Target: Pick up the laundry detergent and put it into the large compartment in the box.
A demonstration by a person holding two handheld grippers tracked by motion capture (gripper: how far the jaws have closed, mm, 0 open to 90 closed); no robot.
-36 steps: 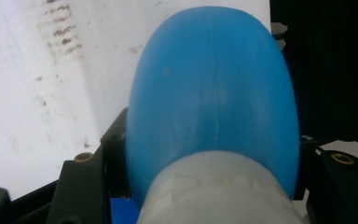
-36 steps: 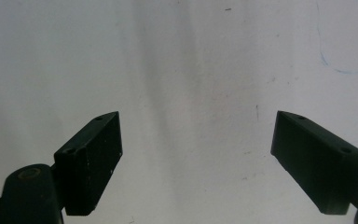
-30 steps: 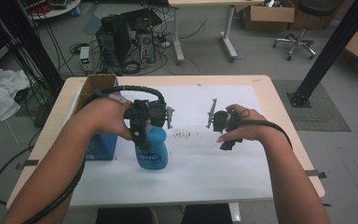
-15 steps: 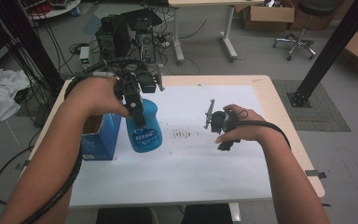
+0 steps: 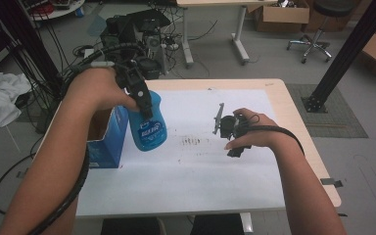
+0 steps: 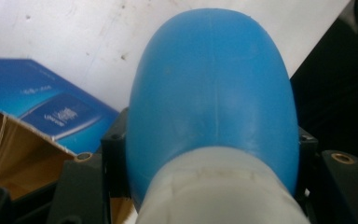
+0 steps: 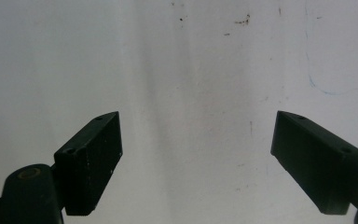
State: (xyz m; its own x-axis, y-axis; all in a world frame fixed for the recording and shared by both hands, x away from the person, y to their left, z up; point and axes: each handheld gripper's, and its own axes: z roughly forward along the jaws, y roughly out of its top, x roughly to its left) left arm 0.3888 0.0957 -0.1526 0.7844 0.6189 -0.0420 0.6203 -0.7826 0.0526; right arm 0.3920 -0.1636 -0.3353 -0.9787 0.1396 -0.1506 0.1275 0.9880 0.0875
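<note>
A blue plastic bottle (image 5: 148, 126) with a white label hangs off the table, tilted, beside an open blue cardboard box (image 5: 103, 142). My left gripper (image 5: 139, 96) is shut on the bottle's neck, and its black jaws clamp both sides below the bottle's rounded blue body (image 6: 214, 84). That view also has the box (image 6: 42, 107) lower left, flap open. My right gripper (image 5: 221, 121) rests in the person's hand on the white sheet (image 5: 200, 171), right of centre. Its jaws (image 7: 196, 158) stand wide open over bare sheet, nothing between them.
Dark smudges (image 5: 191, 142) mark the sheet's middle. The wooden table's edge (image 5: 318, 161) runs along the right. On the floor behind the table are computer gear and cables (image 5: 137, 29), a second table's legs, an office chair (image 5: 318, 34) and a black post (image 5: 342, 54).
My left hand has lifted the blue bottle off the sheet and carried it left and away, toward the box, tilting it. The right hand and its gripper stayed in place.
</note>
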